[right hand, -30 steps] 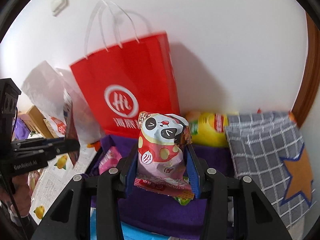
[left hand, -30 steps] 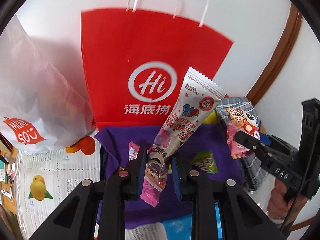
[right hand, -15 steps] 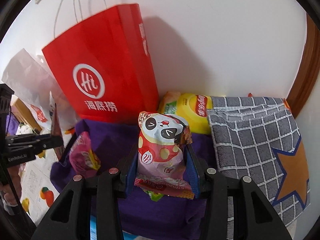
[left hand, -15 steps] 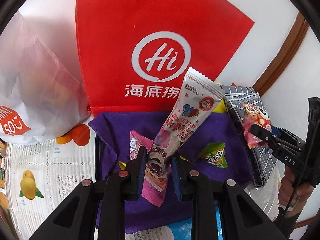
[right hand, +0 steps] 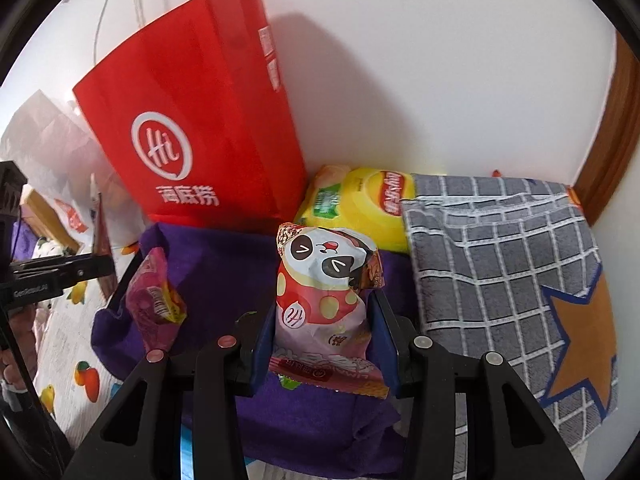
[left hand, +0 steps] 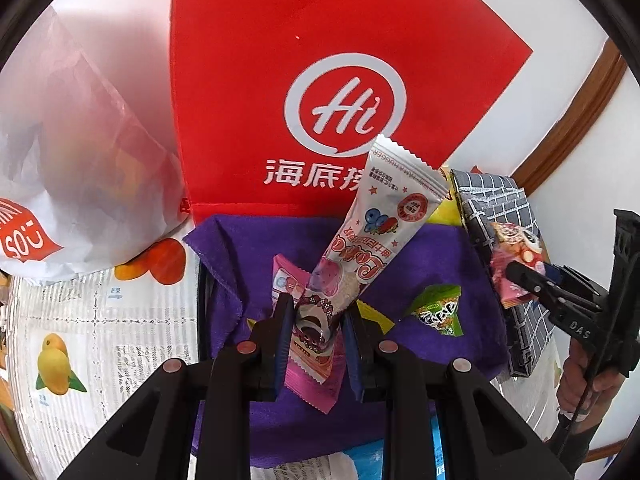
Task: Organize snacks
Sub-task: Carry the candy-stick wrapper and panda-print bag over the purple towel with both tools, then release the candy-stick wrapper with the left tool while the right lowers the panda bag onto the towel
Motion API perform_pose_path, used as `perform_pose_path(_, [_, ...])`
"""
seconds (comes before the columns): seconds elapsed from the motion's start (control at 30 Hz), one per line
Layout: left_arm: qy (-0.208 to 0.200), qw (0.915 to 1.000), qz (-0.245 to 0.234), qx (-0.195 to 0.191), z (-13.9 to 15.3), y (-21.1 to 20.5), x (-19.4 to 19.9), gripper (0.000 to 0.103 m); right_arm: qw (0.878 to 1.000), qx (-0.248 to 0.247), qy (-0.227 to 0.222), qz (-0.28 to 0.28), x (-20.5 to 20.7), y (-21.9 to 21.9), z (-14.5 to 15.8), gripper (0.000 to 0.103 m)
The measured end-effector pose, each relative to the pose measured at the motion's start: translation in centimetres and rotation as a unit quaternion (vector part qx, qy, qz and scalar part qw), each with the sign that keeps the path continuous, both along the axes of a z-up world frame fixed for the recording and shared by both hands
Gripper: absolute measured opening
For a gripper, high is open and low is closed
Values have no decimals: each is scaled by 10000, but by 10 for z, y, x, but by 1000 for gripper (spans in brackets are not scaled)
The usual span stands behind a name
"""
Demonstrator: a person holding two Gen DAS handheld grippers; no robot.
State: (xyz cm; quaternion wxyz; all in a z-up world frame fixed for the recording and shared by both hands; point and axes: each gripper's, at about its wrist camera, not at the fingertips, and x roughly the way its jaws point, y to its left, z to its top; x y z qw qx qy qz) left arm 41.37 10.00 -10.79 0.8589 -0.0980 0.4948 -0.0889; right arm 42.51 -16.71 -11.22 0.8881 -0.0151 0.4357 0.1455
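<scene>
**A:** Nearest first: your left gripper (left hand: 316,332) has its jaws pinched on the low end of the long snack packet (left hand: 372,240), which slants up and away from them. Gripped that low, the top will likely flop.

**B:** And your right gripper (right hand: 324,336)?

**A:** Its jaws are clamped on the sides of the panda snack bag (right hand: 324,292), upright between them; a side grip looks safer for the contents.

**B:** What lies under the jaws?

**A:** The purple cloth (left hand: 440,256), just past both pairs. It seems to be your sorting spot: a green packet (left hand: 438,312) lies right of the left jaws, a pink packet (right hand: 154,304) left of the right ones.

**B:** Beyond?

**A:** The yellow chip bag (right hand: 360,204) and grey checked cloth (right hand: 500,260), then the red paper bag (left hand: 320,80) standing at the wall.
</scene>
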Motion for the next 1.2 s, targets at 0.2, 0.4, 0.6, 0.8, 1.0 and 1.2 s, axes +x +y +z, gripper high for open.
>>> perform_pose_path(0.2, [194, 9998, -92, -21, -9, -8, 5, 23, 9993, -249, 264, 79, 5, 10, -16, 44])
perform_pose_path(0.4, [437, 9985, -328, -34, -21, -21, 6, 23, 9979, -433, 471, 119, 7, 12, -27, 44])
perform_pose_path(0.6, [536, 9973, -501, -61, -27, -35, 6, 23, 9971, -572, 488, 146, 8, 13, -30, 44])
perform_pose_path(0.8, [680, 9961, -554, -42, -34, -43, 8, 23, 9952, -668, 673, 228, 13, 19, -41, 45])
perform_pose_path(1.0, [786, 9954, -548, -20, -40, -43, 9, 23, 9936, -742, 797, 306, 14, 23, -49, 45])
perform_pose_path(1.2, [800, 9951, -575, 3, -43, -44, 10, 23, 9923, -855, 806, 386, 12, 27, -51, 48])
